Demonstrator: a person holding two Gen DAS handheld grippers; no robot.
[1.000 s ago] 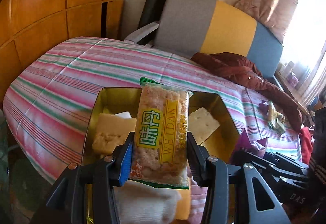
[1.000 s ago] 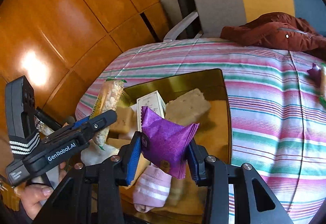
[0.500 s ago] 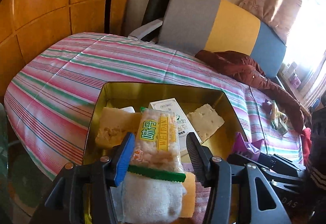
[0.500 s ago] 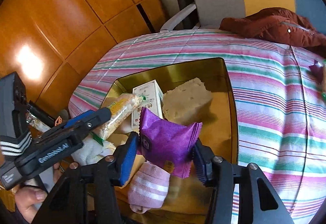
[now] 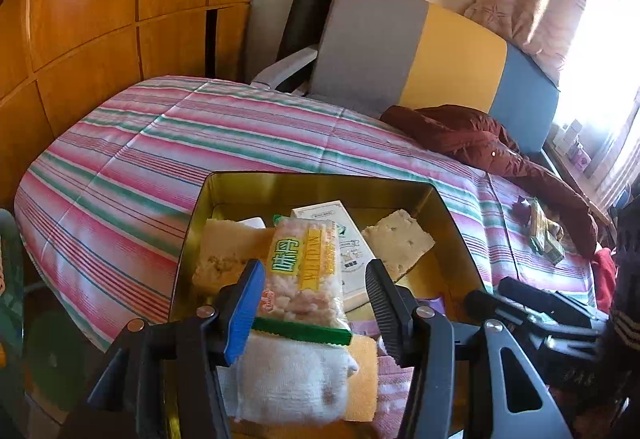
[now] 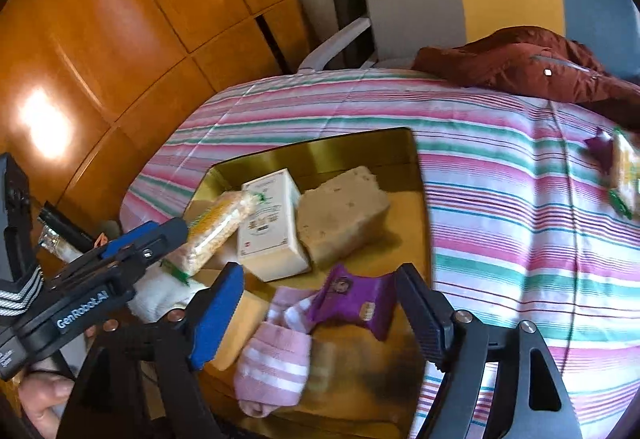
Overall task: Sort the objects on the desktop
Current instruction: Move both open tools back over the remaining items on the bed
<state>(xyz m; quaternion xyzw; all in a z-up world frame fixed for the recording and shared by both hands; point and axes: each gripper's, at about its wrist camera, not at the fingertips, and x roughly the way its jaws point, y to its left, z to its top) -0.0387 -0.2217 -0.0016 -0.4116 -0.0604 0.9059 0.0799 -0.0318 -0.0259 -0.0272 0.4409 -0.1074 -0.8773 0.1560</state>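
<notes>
Opening my right gripper [image 6: 320,313] over the gold tin [image 6: 320,155]; purple packet [image 6: 354,305] lies released inside. Left gripper [image 5: 314,301] unclenched, rice bar [image 5: 304,271] dropped, sorted.

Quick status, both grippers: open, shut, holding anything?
Left gripper: open; the green-and-yellow rice cracker packet lies loose between its fingers.
Right gripper: jaws opening; the purple snack sachet lies released in the gold tin tray.

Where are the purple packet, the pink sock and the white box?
purple packet [image 6: 352,303], right wrist view, middle of wrapper
pink sock [image 6: 276,355], right wrist view, striped part
white box [image 6: 270,223], right wrist view, top face
</notes>
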